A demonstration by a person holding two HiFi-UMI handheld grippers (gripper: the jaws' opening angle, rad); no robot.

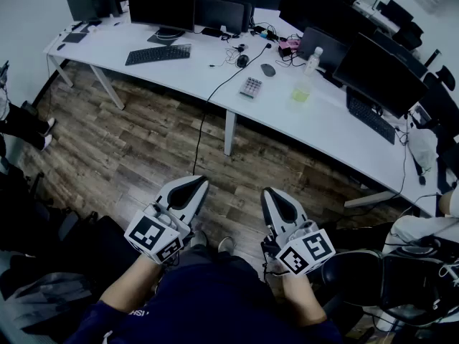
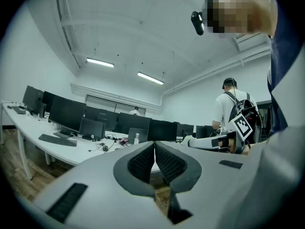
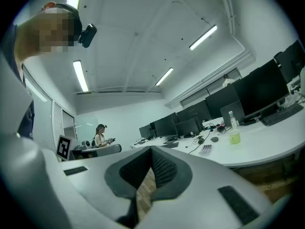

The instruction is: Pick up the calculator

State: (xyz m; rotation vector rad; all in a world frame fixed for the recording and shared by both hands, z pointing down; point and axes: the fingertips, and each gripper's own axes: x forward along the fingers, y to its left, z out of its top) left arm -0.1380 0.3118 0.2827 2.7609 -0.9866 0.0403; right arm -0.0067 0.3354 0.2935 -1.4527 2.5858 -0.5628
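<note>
The calculator (image 1: 250,87), small and grey with rows of keys, lies on the long white desk (image 1: 337,124) near its front edge; the right gripper view shows the calculator (image 3: 205,149) far off. My left gripper (image 1: 195,184) and right gripper (image 1: 270,193) hang side by side over the wooden floor, close to my lap and well short of the desk. Both are shut with nothing between their jaws. Their tips meet in the left gripper view (image 2: 154,144) and in the right gripper view (image 3: 151,149).
Near the calculator are a mouse (image 1: 267,69), a bottle (image 1: 310,63) and a green cup (image 1: 300,94). A keyboard (image 1: 158,54) and monitors (image 1: 162,4) stand further left. A cable (image 1: 203,117) hangs beside the desk leg (image 1: 229,132). A person with a backpack (image 2: 236,104) stands nearby.
</note>
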